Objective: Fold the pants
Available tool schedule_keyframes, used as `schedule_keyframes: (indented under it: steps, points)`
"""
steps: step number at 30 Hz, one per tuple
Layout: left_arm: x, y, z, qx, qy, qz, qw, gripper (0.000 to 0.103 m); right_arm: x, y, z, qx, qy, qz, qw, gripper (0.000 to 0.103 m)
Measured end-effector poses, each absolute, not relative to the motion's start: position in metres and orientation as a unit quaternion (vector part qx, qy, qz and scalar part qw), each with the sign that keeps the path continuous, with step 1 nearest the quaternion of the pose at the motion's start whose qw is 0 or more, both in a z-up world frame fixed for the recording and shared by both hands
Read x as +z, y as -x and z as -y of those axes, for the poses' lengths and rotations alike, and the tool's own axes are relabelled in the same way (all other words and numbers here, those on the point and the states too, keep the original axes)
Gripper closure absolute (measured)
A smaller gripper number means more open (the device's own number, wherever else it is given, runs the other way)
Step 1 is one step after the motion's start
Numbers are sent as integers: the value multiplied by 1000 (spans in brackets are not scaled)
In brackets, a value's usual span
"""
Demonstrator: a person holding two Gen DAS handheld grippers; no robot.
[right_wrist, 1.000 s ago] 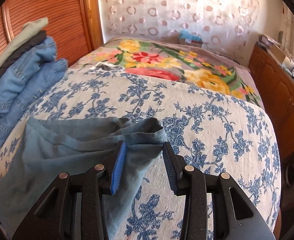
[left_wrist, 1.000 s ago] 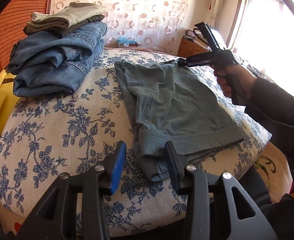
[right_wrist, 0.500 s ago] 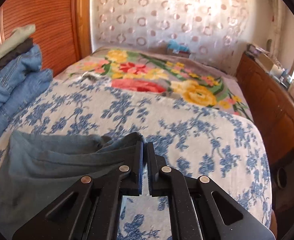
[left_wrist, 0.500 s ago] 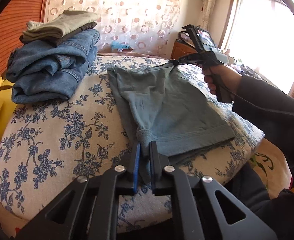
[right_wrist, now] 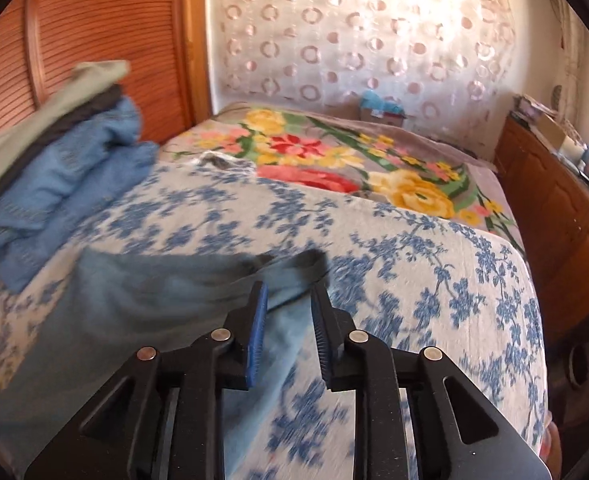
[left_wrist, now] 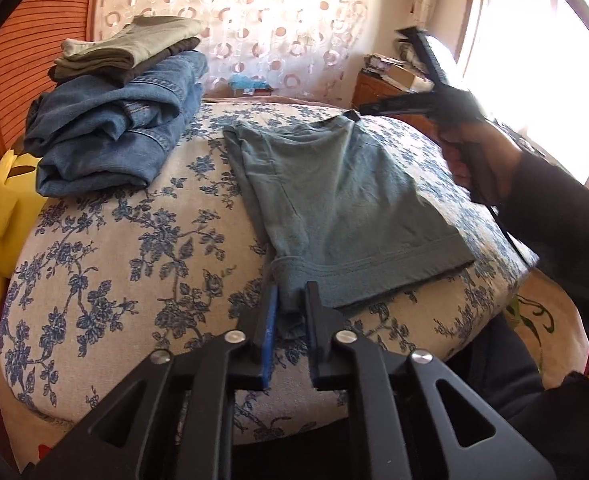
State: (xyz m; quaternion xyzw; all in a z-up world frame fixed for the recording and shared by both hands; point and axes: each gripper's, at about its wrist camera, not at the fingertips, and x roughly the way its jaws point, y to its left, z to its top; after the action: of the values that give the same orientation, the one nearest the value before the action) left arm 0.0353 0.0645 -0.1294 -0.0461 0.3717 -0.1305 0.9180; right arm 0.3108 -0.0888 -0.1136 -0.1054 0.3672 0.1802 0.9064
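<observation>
Just ahead of my left hand-held gripper [left_wrist: 290,312], the grey-green pants [left_wrist: 334,200] lie flat on the bed [left_wrist: 114,248], spread over its blue-flowered cover. The near hem corner of the pants sits between my left fingers [left_wrist: 268,320], which stand narrowly apart with a sliver of gap on each side of the cloth; I cannot tell for sure whether the pads press it.

At the far end of the pants, to the right of my left tool, I see my right hand-held gripper [left_wrist: 360,112] from the side, held in my right hand [left_wrist: 474,160], its tip touching or just over the far corner of the cloth.

From the right wrist camera, the right fingers [right_wrist: 256,328] are parted, wider than the left pair. The far edge of the pants reaches up between them, bunched and slightly lifted, but the picture is blurred and I see no firm pinch on it.

Ahead and to the left of both tools, a stack of folded clothes [left_wrist: 114,120] rests on the bed: blue jeans below, a dark piece and a pale green one on top. Something yellow [left_wrist: 2,208] sits at the bed's left edge. Beyond the right tool lies a bright floral blanket [right_wrist: 354,160].
</observation>
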Motion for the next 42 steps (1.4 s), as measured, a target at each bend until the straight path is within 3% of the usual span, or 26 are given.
schedule_keyframes:
  steps: [8, 10, 19, 36, 42]
  points:
    - [-114, -45, -72, -123, 45, -350, 928, 55, -107, -243, 90, 226, 86, -351, 905, 70]
    - [-108, -50, -74, -125, 45, -342, 930, 37, -112, -227, 90, 230, 87, -353, 903, 69]
    - [-95, -89, -67, -124, 19, -332, 935, 37, -133, -187, 94, 228, 79, -363, 900, 56]
    - [-99, -181, -45, -145, -22, -356, 923, 37, -144, -162, 86, 216, 96, -348, 907, 54]
    - [-111, -216, -39, -132, -28, -375, 917, 54, -146, -162, 86, 220, 98, -345, 907, 54]
